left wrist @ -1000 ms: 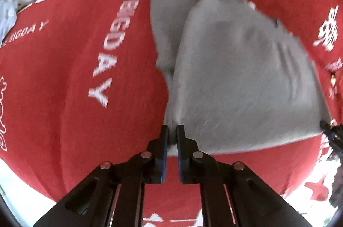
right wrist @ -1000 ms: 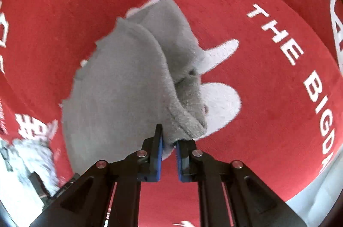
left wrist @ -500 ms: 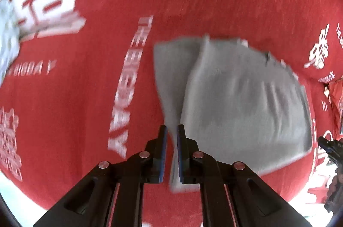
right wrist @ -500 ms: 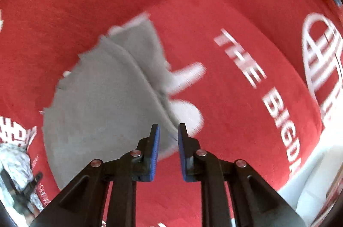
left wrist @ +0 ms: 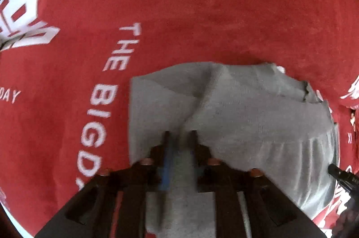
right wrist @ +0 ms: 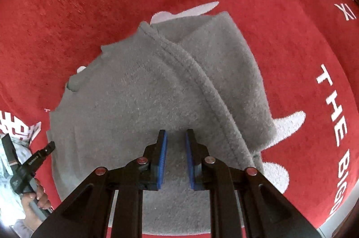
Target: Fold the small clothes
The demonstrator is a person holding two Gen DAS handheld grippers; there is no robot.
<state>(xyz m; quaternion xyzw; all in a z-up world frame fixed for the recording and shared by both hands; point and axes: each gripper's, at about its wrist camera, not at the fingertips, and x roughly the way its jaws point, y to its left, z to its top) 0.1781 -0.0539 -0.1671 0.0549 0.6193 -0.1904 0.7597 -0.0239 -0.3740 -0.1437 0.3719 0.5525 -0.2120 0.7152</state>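
On the red cloth (right wrist: 67,13) with white lettering lies the grey garment (right wrist: 139,89), spread flat with one layer folded over another along a stitched hem. Left gripper (left wrist: 179,137) and right gripper (right wrist: 175,137) both hover over the fabric, fingers (right wrist: 162,148) apart, clamped on nothing. Left wrist view is motion-blurred.

Left claw (left wrist: 179,137) parted over folded grey cloth (left wrist: 258,116) on red carpet (left wrist: 179,2).
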